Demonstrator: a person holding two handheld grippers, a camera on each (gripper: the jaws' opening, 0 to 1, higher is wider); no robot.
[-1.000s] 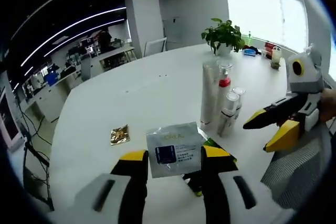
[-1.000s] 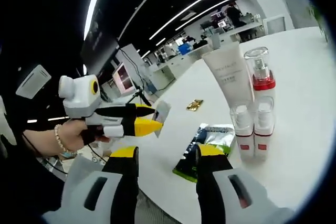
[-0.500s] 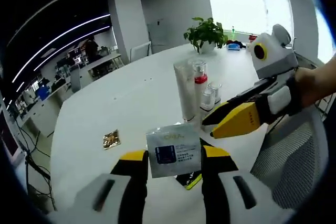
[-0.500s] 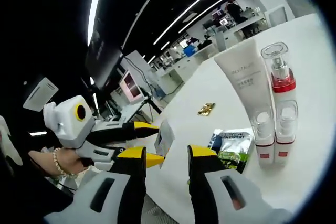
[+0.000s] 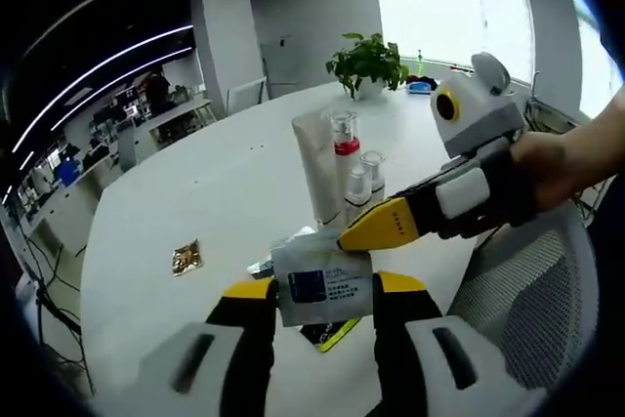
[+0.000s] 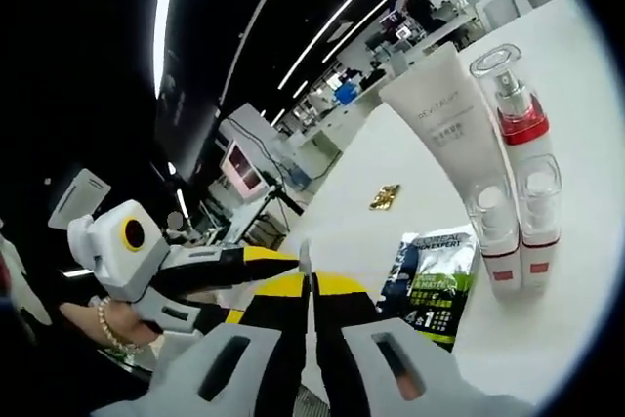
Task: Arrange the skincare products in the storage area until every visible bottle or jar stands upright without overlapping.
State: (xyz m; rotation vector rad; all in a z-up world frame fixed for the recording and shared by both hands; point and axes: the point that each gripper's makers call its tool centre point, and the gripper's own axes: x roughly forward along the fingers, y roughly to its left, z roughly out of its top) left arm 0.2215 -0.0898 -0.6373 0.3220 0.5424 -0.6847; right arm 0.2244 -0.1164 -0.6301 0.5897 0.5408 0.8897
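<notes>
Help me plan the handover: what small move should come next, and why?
Probably open the left tongs. The right tongs look shut on the white sachet's edge, so both now pinch it above the white table; releasing one hands it over.

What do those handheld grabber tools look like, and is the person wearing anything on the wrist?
Each tool has light grey jaw bodies with dark slots, black inner faces and yellow tips. The left gripper shows this close up; the right gripper also shows a black grip section. A beaded bracelet circles the wrist behind the left tool.
</notes>
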